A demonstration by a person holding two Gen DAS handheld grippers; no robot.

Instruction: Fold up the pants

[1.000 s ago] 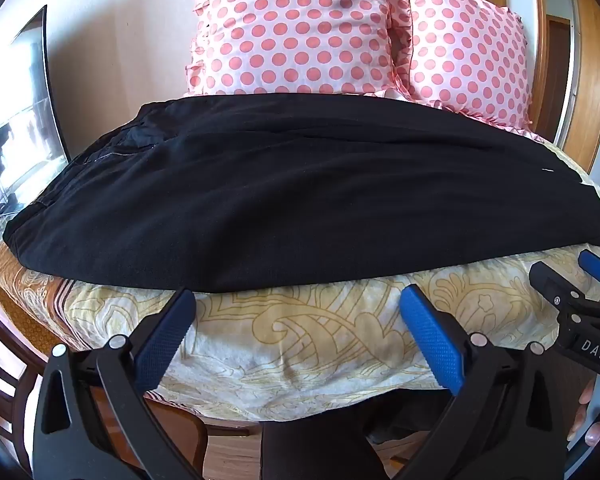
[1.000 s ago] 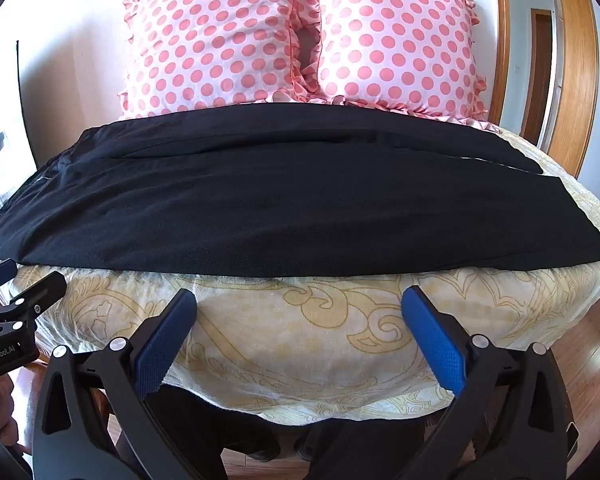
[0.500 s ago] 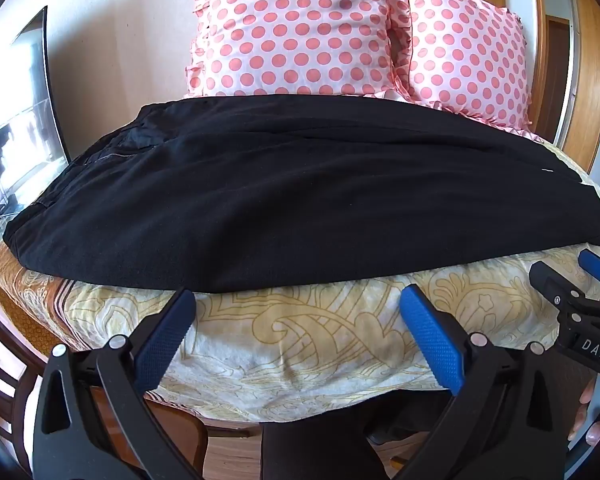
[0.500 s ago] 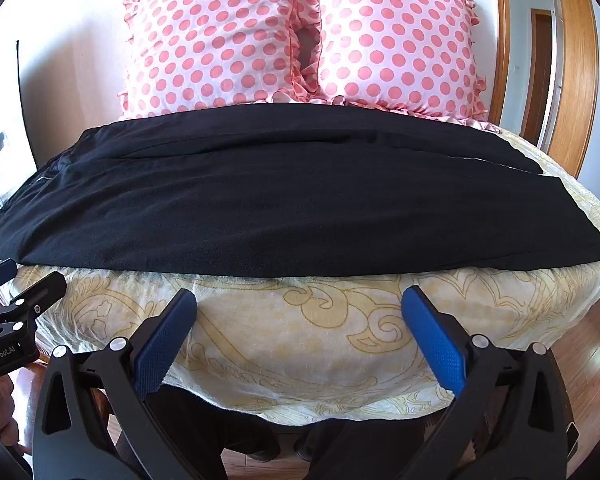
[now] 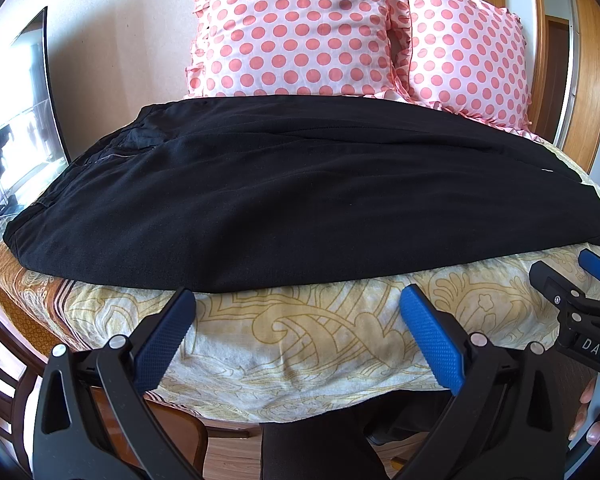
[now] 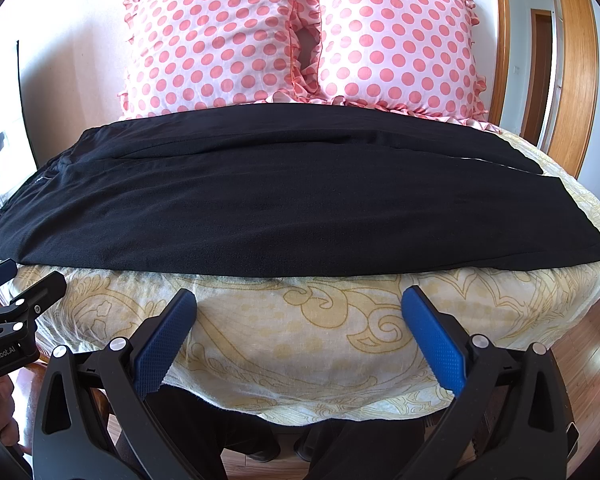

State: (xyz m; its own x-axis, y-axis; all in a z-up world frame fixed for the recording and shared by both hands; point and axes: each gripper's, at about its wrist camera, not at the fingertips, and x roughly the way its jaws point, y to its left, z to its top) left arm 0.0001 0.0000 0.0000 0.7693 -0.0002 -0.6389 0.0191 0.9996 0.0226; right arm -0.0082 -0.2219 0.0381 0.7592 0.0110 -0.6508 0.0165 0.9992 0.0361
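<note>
Black pants (image 5: 300, 196) lie flat across the bed, waistband at the left, leg ends at the right; they also show in the right wrist view (image 6: 284, 204). My left gripper (image 5: 298, 300) is open and empty, just short of the pants' near edge, over the left-middle part. My right gripper (image 6: 298, 300) is open and empty, just short of the near edge, further right. Each gripper shows at the edge of the other's view: the right one (image 5: 568, 280), the left one (image 6: 24, 284).
The bed has a yellow patterned sheet (image 5: 300, 340) (image 6: 300, 328). Two pink polka-dot pillows (image 5: 296, 28) (image 6: 396, 40) stand against the wall behind the pants. A dark screen (image 5: 16, 120) stands at the left. A wooden door frame (image 6: 572, 64) is at the right.
</note>
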